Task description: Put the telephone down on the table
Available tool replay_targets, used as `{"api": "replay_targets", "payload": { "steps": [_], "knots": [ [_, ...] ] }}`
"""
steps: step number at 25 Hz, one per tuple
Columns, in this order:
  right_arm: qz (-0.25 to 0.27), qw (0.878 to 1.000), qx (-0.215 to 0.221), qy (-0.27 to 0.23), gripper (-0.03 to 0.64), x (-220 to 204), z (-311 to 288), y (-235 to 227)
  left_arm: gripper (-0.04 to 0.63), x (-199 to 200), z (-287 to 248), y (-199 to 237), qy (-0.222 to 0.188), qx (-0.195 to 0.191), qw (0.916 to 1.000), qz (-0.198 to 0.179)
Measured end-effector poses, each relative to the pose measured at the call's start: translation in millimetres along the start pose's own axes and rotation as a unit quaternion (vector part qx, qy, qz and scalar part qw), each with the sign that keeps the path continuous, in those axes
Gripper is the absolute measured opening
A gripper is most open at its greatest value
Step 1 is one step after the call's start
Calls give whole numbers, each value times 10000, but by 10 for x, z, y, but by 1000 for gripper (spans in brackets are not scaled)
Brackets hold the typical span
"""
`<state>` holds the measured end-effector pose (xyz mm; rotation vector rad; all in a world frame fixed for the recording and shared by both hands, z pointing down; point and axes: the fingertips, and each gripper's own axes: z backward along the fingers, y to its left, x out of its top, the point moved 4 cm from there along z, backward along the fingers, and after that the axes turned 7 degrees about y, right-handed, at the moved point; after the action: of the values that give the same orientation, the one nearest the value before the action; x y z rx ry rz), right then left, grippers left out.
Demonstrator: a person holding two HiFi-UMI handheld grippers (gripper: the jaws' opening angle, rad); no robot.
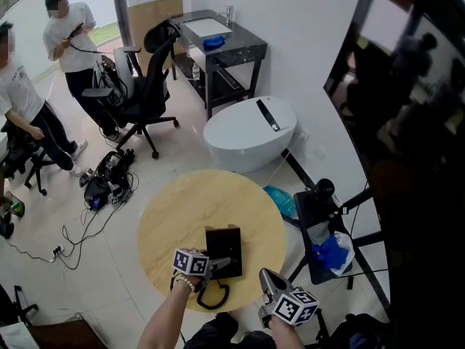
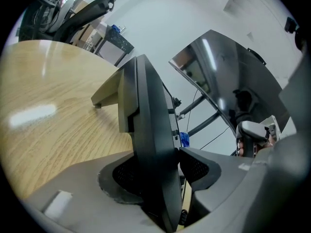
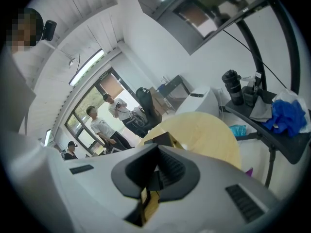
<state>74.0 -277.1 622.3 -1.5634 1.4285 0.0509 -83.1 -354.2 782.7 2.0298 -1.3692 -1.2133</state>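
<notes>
The black telephone (image 1: 224, 251) lies on the near part of the round wooden table (image 1: 174, 217), and its coiled cord (image 1: 213, 297) hangs over the front edge. My left gripper (image 1: 214, 267) reaches the phone's near edge. In the left gripper view a dark slab of the telephone (image 2: 146, 125) stands between the jaws of the left gripper (image 2: 155, 171). The pads sit close on both sides, with a thin gap low on the right. My right gripper (image 1: 269, 278) hovers off the table's front right edge. In the right gripper view the right gripper (image 3: 156, 171) has its pads together and holds nothing. The telephone (image 3: 163, 140) shows beyond them.
A black stand (image 1: 323, 238) with a blue cloth and a bottle stands right of the table. A white tub (image 1: 251, 131) is behind it, and an office chair (image 1: 142, 86) is farther back. Two people (image 1: 69, 35) and floor cables (image 1: 109, 180) are at the left.
</notes>
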Motion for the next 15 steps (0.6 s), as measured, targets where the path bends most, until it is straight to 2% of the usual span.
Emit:
{"api": "replay_targets", "payload": {
  "steps": [6,10,12,15],
  "knots": [
    [7,10000,7,6,2,-7,4,28,307,19,50,56,15,410,9989,-238],
    [15,10000,4,6,2,-18,23,41,368,29,72,107,-9,692,9970,-343],
    [31,10000,1,7,2,-28,32,42,382,29,76,118,-74,810,9960,-357],
    [66,10000,-11,19,2,-39,46,42,420,-9,140,154,-197,1213,9922,-223]
  ]
}}
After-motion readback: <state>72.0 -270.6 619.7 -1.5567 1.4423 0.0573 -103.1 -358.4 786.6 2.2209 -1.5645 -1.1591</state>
